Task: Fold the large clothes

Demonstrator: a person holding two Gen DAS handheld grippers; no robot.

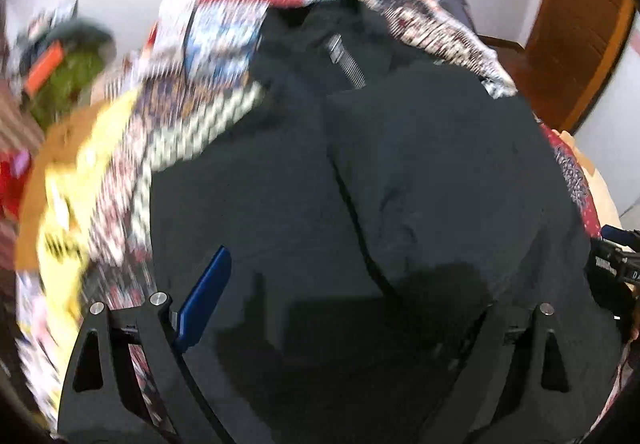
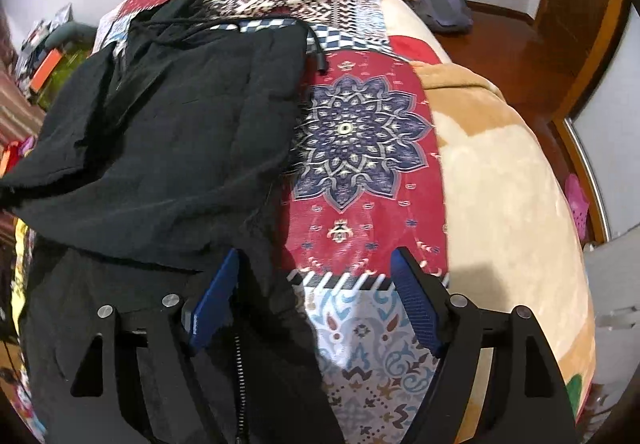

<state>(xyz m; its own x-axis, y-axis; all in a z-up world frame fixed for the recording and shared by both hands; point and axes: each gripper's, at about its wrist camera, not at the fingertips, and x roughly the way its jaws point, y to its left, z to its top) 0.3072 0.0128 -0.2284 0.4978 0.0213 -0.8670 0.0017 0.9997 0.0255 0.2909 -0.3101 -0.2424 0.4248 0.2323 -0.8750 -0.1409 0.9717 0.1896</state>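
Black jacket edge lies (unpinched) between open right claw pads

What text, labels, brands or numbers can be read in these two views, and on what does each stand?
No text can be read in either view.
Tag inside the black jacket collar: grey stripes only, blurred, no letters readable.
Other gripper at the left view's right edge: white marks, cut off and too blurred to read.
Patchwork bedspread: patterns only, no words.
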